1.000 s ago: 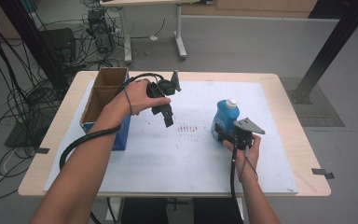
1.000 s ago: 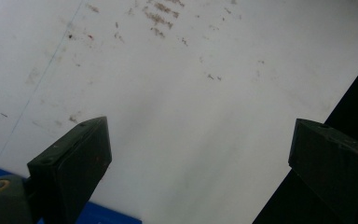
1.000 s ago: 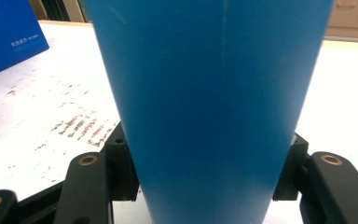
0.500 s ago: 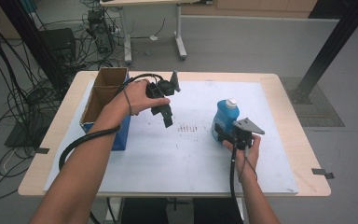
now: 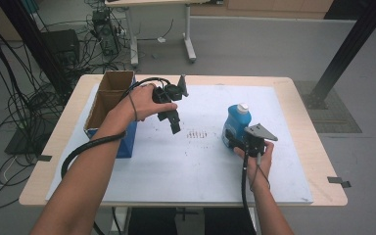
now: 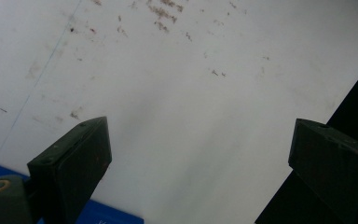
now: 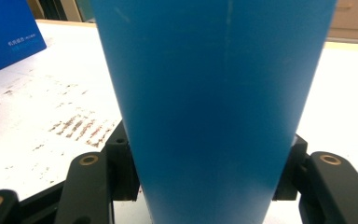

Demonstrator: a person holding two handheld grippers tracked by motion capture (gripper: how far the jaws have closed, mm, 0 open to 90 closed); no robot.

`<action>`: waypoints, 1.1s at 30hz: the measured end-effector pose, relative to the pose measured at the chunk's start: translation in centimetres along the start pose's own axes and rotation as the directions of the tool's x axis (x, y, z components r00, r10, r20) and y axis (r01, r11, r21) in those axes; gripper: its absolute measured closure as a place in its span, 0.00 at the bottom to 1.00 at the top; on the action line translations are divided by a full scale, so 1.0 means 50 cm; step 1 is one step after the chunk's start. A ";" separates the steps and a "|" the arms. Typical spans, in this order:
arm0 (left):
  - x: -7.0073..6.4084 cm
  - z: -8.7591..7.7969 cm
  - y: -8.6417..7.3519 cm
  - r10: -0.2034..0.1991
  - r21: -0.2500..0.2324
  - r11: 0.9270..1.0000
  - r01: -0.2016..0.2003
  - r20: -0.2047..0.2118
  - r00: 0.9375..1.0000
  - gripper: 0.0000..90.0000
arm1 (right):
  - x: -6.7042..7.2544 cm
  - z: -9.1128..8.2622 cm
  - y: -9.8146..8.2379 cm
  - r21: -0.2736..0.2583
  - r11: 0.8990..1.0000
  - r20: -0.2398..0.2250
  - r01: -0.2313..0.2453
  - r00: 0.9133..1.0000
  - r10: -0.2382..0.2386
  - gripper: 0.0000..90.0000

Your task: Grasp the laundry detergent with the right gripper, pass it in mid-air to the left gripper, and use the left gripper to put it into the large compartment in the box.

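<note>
White-covered wooden table carries an upright blue plastic bottle, pinched by the right gripper; the left gripper hovers spread.

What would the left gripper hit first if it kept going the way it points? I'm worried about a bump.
Probably the white mat: the open left gripper points down at it, nothing between.

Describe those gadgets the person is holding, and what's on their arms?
Both are black. The left gripper has two blocky jaws and a thick black cable looping along the bare forearm. The right gripper carries a grey three-cornered plate and trails a thin black cable. No sleeves; a thin dark band circles the left wrist.
</note>
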State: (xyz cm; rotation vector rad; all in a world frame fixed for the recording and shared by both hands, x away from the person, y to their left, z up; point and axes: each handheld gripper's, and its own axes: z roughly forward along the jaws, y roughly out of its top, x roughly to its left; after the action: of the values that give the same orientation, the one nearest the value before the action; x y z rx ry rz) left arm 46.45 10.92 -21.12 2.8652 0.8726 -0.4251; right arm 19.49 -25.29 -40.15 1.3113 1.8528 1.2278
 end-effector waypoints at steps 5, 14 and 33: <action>0.002 -0.003 -0.001 0.000 -0.006 1.000 0.000 0.001 1.000 0.07 | 0.000 0.000 0.001 0.001 1.000 0.000 0.004 1.000 -0.004 0.46; 0.002 -0.001 -0.002 -0.003 -0.002 1.000 0.003 0.001 1.000 0.07 | 0.003 0.000 0.000 0.000 1.000 0.004 0.002 1.000 -0.002 0.46; 0.002 -0.008 -0.009 -0.006 -0.002 1.000 0.006 -0.004 1.000 0.07 | 0.005 0.000 -0.003 -0.006 1.000 0.008 0.003 1.000 -0.003 0.46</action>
State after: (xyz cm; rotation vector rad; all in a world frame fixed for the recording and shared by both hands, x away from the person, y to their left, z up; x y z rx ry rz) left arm 46.35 11.41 -20.77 2.8636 0.8818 -0.4196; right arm 19.33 -25.08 -40.27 1.3073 1.8442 1.2241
